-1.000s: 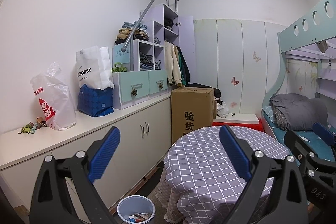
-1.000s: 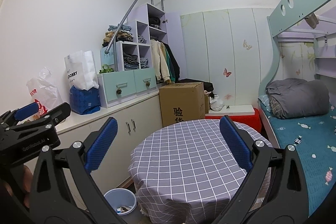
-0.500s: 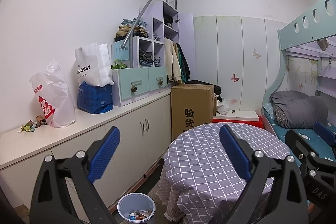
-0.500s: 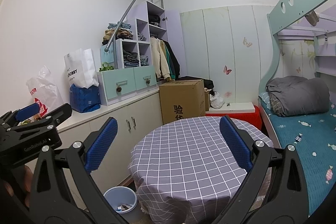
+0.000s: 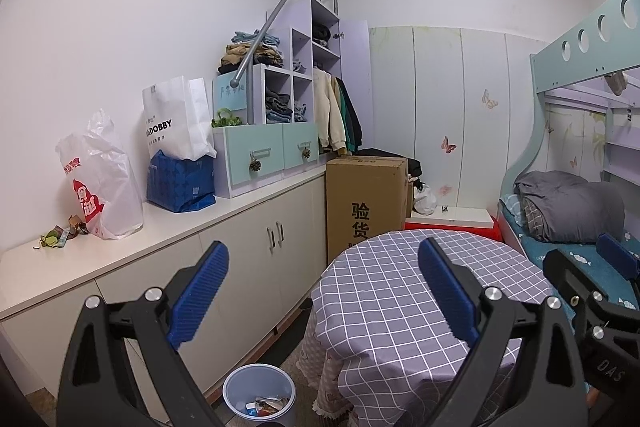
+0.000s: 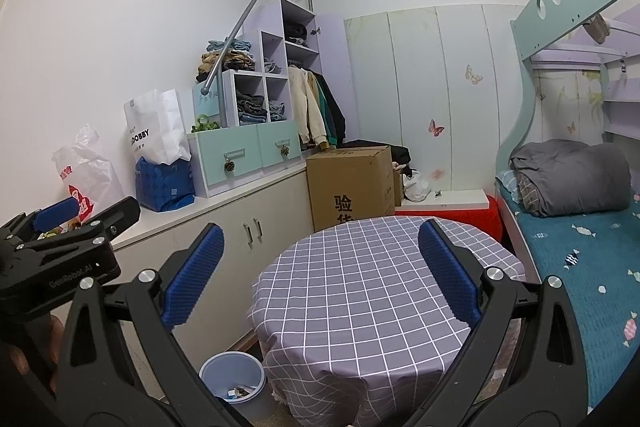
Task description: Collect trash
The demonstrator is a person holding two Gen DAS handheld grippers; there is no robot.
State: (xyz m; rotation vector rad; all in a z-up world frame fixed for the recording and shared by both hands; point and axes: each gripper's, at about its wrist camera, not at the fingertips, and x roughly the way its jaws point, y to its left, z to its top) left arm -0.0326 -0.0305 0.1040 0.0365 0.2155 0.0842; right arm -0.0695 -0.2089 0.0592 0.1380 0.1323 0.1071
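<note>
**Clerk:** Since nothing is gripped yet, list the room from the left. Item one?

**Checker:** Small trash scraps [image 5: 60, 237], crumpled wrappers and a leaf-like bit, at the left end of the white counter [image 5: 168, 227], touching the foot of a white plastic bag [image 5: 100, 183]. Likely the pieces to collect; they lie loose, not bagged.

**Clerk:** Item two?

**Checker:** Left gripper [image 5: 320, 291], jaws spread wide, empty, held level over the gap between cabinet and table. Probably kept open so it is ready to pinch.

**Clerk:** Item three?

**Checker:** Waste bin [image 5: 259, 393], pale blue, on the floor between the cabinet and the table, with some litter already inside. Its spot suits drops from either surface.

**Clerk:** Item four?

**Checker:** Round table [image 6: 372, 291] under a grey checked cloth; no trash visible on top.

**Clerk:** Item five?

**Checker:** Right gripper [image 6: 320, 283], also spread wide and empty, facing across the table.

**Clerk:** Last?

**Checker:** Bunk bed [image 6: 580, 239], teal sheet, folded grey quilt [image 6: 568, 175]. The small sweet-shaped marks on the sheet may be print; I cannot tell.
</note>
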